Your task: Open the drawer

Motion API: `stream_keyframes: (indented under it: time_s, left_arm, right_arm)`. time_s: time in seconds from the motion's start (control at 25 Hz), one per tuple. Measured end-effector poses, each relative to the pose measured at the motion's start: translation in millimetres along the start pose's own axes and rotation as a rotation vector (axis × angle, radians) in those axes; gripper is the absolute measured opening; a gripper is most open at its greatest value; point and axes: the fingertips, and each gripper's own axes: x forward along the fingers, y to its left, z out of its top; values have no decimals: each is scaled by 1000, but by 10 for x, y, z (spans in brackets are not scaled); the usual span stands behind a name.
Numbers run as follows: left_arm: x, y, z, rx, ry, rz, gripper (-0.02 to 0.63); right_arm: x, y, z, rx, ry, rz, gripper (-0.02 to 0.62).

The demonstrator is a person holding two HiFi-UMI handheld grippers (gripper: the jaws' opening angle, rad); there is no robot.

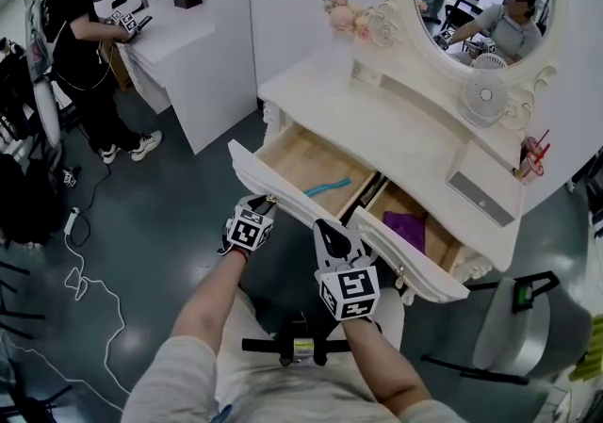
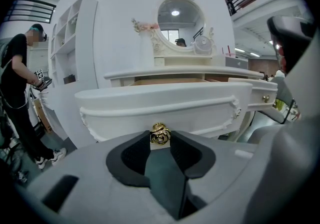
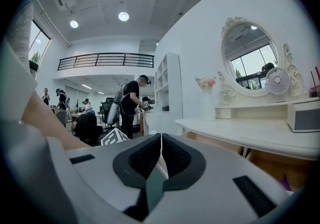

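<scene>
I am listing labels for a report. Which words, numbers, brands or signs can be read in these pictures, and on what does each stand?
No text can be read in any view.
On the left hand-held gripper and the right hand-held gripper: the cubes bear black-and-white square markers, no letters.
On the cup on the dressing table: any print is too small to read.
</scene>
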Motion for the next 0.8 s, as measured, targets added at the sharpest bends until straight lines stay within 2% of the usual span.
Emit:
stream_keyframes:
  time_s: [0.8]
  left_arm:
    - [-30,-5,-22,14,23,4,132]
  right_arm:
    - [-9,63,-95,-24,16,2,11]
